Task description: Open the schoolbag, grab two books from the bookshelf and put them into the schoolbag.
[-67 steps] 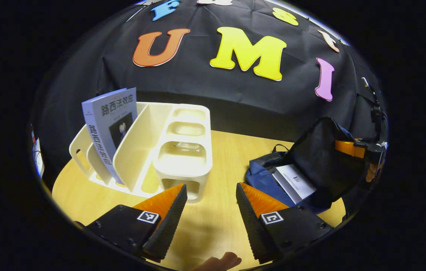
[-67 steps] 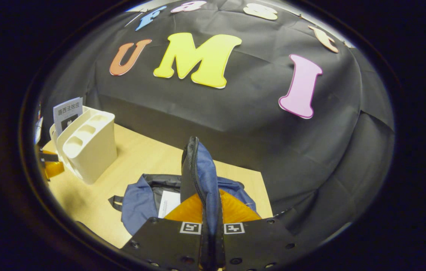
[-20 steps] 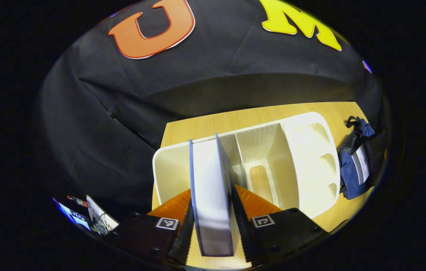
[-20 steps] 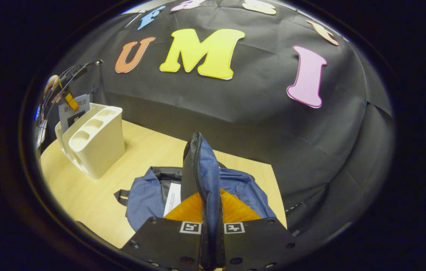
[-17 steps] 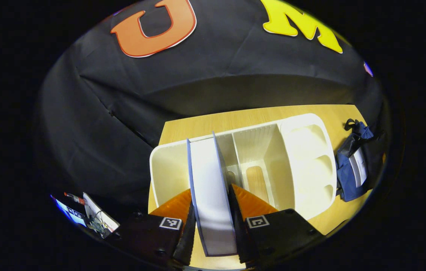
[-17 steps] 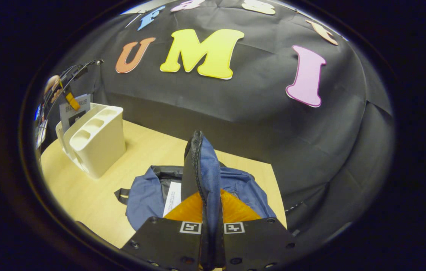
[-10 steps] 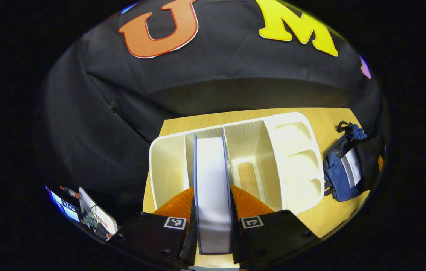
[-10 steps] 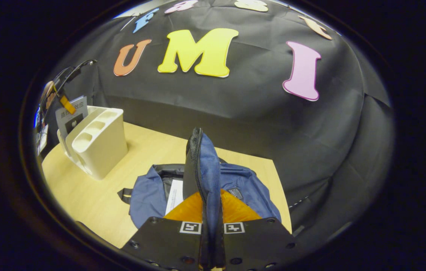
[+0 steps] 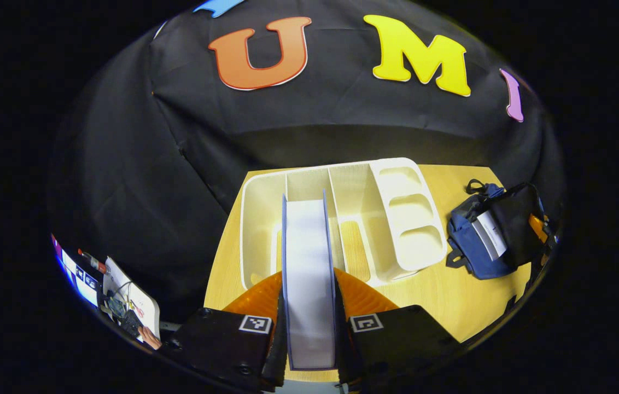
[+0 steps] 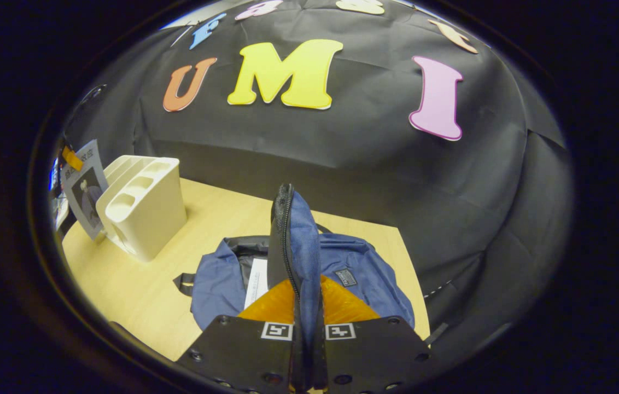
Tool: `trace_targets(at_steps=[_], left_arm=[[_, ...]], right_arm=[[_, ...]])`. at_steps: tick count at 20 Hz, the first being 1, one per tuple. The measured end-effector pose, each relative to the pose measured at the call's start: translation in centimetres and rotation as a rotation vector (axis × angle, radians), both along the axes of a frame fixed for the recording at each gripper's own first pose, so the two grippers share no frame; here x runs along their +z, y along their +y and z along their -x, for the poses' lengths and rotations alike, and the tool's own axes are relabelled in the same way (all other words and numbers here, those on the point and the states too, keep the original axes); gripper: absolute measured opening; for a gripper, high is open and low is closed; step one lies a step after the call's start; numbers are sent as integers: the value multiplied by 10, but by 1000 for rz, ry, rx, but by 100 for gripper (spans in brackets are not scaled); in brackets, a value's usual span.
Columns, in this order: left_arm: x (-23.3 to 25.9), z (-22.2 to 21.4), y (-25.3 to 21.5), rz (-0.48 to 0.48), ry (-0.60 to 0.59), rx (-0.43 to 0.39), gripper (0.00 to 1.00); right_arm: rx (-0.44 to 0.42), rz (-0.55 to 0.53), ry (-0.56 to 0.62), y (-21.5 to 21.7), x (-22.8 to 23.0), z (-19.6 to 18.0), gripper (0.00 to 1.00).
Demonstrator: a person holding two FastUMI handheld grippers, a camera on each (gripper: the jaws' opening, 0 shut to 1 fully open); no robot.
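Left gripper view has the second book [image 9: 309, 273] pinched edge-on between the left claw [image 9: 309, 323] fingers, lifted above the cream bookshelf [image 9: 342, 219] on the desk [image 9: 451, 295], evidently clear of its slot for carrying. The right claw [image 10: 307, 306] is clamped on the schoolbag flap [image 10: 293, 241], holding it upright so the mouth stays open. The blue schoolbag [image 10: 364, 273] lies near the bookshelf, with a first book [image 10: 256, 282] inside.

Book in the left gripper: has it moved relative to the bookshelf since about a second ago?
Yes. The book, clamped by the left gripper, has come up out of the bookshelf slot.
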State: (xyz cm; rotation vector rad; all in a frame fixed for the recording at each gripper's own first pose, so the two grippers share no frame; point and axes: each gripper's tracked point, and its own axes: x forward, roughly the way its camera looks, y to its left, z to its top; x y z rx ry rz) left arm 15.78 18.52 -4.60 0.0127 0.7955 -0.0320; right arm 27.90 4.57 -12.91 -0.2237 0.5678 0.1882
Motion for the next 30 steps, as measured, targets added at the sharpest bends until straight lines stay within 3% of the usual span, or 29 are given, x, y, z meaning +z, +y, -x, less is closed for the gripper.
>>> trace_targets(at_steps=[10, 14, 20, 30], left_arm=[[-17, 90, 11, 323, -106, 97, 38], [-15, 111, -10, 427, -134, 88, 38], [-6, 131, -82, 598, -136, -11, 38], [13, 87, -227, 738, -112, -218, 38]], right_arm=[[-12, 11, -3, 8, -5, 2, 7], [-20, 21, 8, 13, -9, 0, 7], [-10, 47, 8, 22, -11, 1, 7], [21, 58, -36, 19, -2, -2, 7]])
